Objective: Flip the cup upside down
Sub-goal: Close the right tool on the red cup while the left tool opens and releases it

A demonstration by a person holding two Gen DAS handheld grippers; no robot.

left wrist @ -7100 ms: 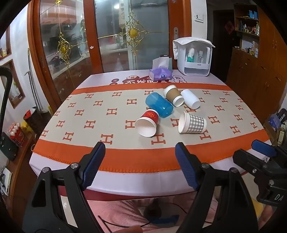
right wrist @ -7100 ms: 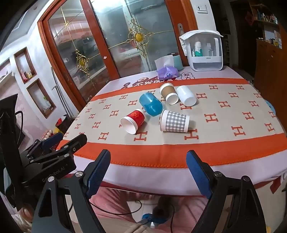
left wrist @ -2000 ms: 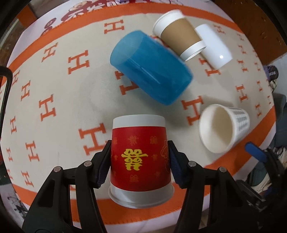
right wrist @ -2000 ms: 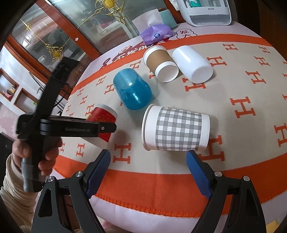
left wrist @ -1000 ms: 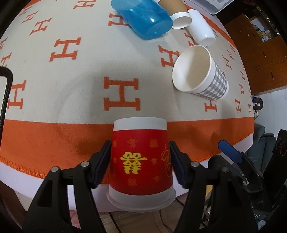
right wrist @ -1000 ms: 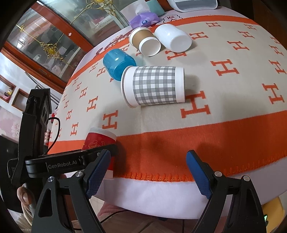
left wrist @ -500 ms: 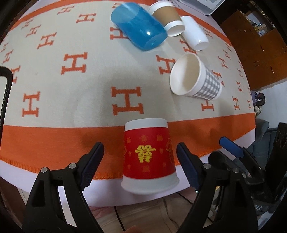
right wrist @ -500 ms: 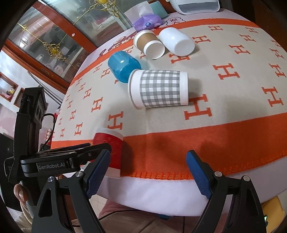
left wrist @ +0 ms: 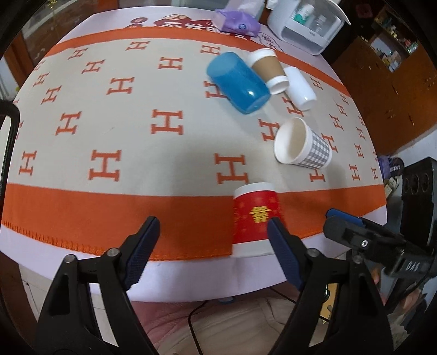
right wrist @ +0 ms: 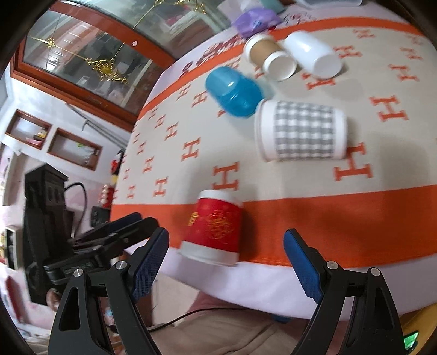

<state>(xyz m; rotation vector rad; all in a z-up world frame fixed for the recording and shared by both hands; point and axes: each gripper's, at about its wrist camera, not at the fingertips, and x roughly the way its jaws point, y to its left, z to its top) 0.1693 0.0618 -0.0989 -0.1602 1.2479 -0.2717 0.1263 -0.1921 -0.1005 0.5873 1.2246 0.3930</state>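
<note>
The red paper cup stands upside down on the orange band at the table's front edge; it also shows in the right wrist view. My left gripper is open and empty, drawn back from the cup, which stands just inside its right finger. My right gripper is open and empty, in front of the table edge facing the red cup. A grey checked cup, a blue cup, a brown cup and a white cup lie on their sides.
The table has a beige and orange cloth with H marks. A purple tissue pack and a white organiser box stand at the far edge. The person's lap lies below the front edge.
My left gripper let go of the red cup, opened wide and pulled back and to the left. The cup stays upside down on the orange band. My right gripper swung toward it.
</note>
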